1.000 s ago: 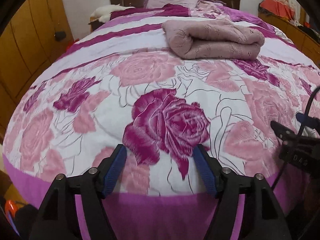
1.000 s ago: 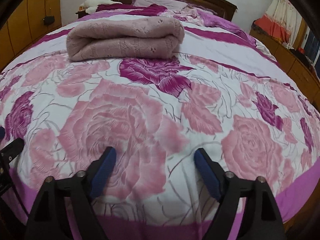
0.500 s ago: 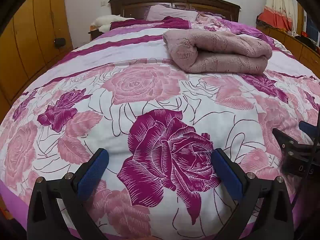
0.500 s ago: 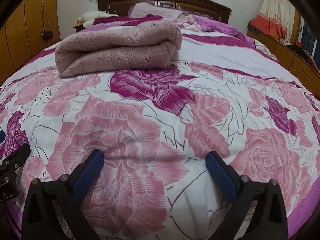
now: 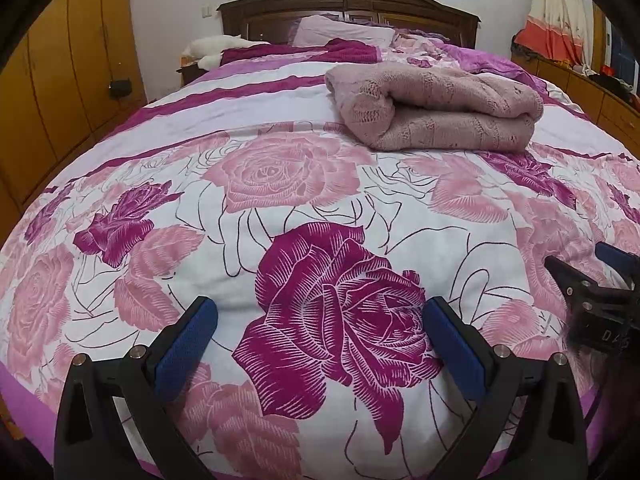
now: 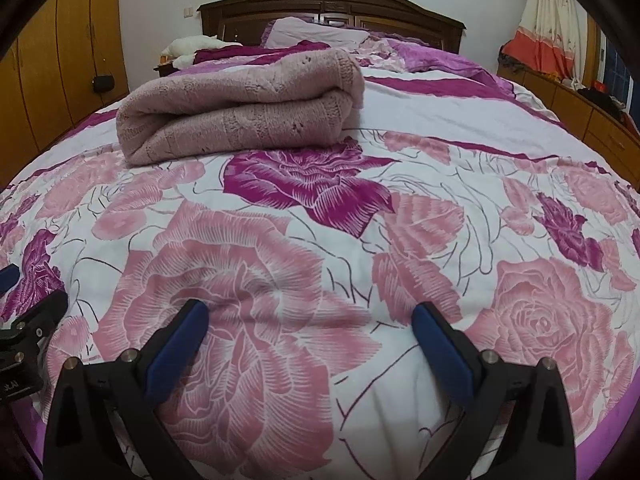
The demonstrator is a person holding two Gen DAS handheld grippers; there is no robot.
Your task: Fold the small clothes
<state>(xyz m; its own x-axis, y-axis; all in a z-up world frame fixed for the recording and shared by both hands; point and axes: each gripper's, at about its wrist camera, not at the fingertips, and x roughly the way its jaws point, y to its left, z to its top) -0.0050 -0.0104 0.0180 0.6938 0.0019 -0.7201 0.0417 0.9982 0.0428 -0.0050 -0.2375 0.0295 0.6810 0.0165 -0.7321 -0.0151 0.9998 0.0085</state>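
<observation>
A dusty-pink knitted garment lies folded in a thick bundle on the rose-patterned bedspread, far ahead and right of centre in the left wrist view. In the right wrist view it lies ahead and to the left. My left gripper is open and empty, low over the near part of the bed. My right gripper is open and empty too, well short of the garment. The right gripper's body shows at the right edge of the left wrist view.
Pillows and crumpled purple bedding lie by the dark wooden headboard. Yellow wardrobes stand on the left. A low wooden cabinet with clothes on it runs along the right.
Both grippers have moved forward over the bed and tilted up, so the folded garment looks nearer. Both sets of jaws have opened wider.
</observation>
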